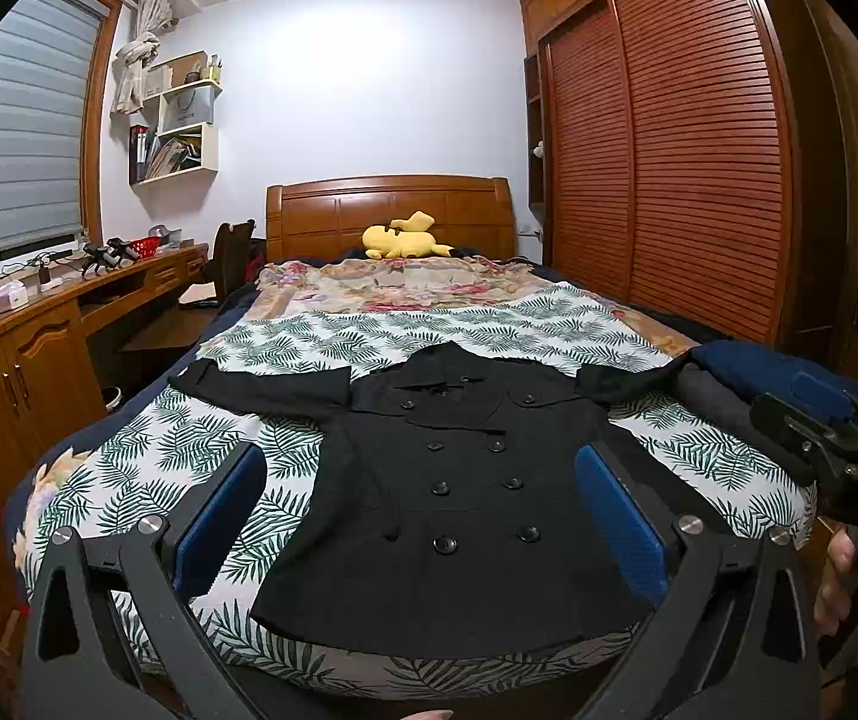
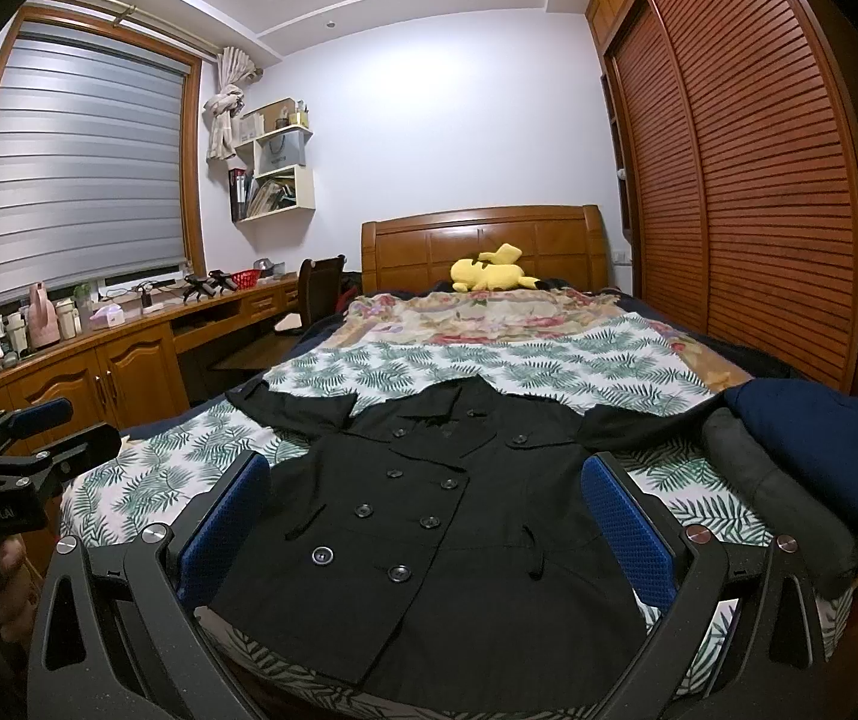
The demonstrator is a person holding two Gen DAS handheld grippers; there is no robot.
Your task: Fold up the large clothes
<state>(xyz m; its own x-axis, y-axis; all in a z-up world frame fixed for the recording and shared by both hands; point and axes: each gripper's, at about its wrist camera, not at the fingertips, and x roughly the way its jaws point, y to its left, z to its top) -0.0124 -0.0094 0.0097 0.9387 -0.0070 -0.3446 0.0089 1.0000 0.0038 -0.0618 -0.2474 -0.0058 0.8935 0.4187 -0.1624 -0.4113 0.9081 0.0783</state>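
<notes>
A black double-breasted coat point(image 1: 459, 498) lies flat, front up, on the leaf-print sheet at the foot of the bed, sleeves spread to both sides; it also shows in the right wrist view point(image 2: 429, 516). My left gripper point(image 1: 423, 516) is open and empty, held above the coat's hem, its blue pads point(image 1: 219, 522) wide apart. My right gripper point(image 2: 429, 528) is open and empty too, above the hem a little to the right. Each gripper appears in the other's view: the right one point(image 1: 831, 438) at the right edge, the left one point(image 2: 39, 438) at the left edge.
Folded dark grey and navy clothes point(image 2: 801, 456) are stacked at the bed's right edge beside the coat's sleeve. A yellow plush toy point(image 1: 402, 237) lies by the headboard. A wooden desk point(image 1: 39, 324) runs along the left; a slatted wardrobe point(image 1: 669, 168) stands at the right.
</notes>
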